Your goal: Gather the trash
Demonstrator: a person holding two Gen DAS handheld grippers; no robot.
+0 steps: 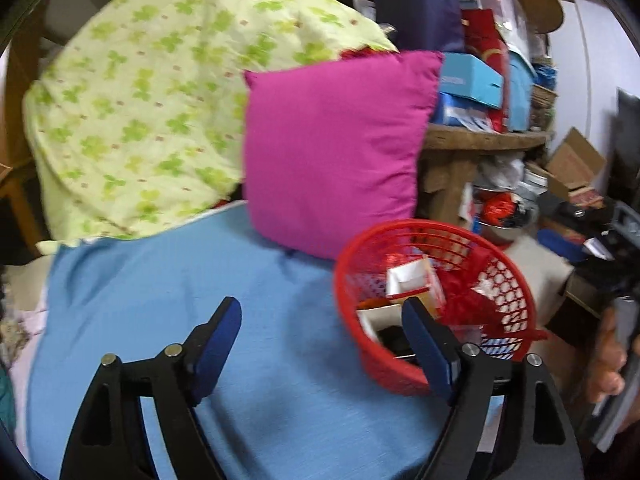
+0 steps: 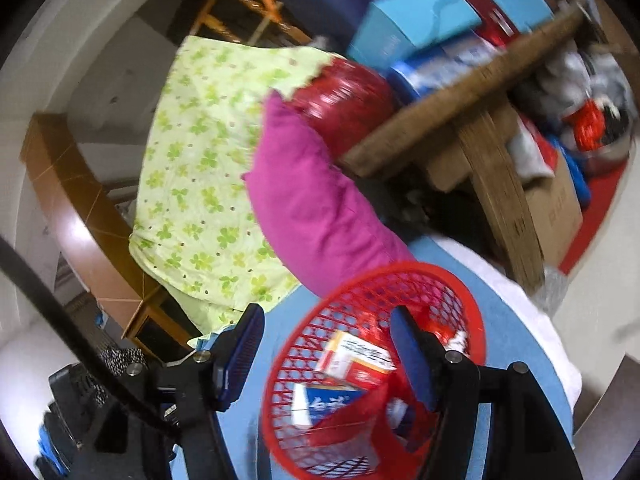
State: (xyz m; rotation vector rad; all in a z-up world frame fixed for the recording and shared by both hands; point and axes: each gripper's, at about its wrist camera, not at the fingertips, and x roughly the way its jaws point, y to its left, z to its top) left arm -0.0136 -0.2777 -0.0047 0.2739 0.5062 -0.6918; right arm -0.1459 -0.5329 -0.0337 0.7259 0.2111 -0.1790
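A red mesh basket (image 1: 512, 280) stands on the blue bedsheet (image 1: 168, 280) and holds several pieces of trash, among them a white and red carton (image 1: 412, 280). My left gripper (image 1: 320, 344) is open and empty over the sheet, its right finger at the basket's near rim. In the right wrist view the basket (image 2: 320, 344) holds a printed carton (image 2: 352, 356) and a blue and white packet (image 2: 324, 400). My right gripper (image 2: 328, 352) is open, spread over the basket, with its right finger over the basket's inside and its left finger outside the rim.
A magenta cushion (image 1: 332, 148) leans behind the basket, beside a green floral pillow (image 1: 152, 100). A cluttered wooden shelf (image 1: 484, 136) with boxes stands at the right. Cardboard boxes (image 1: 572, 164) and bags lie on the floor below it.
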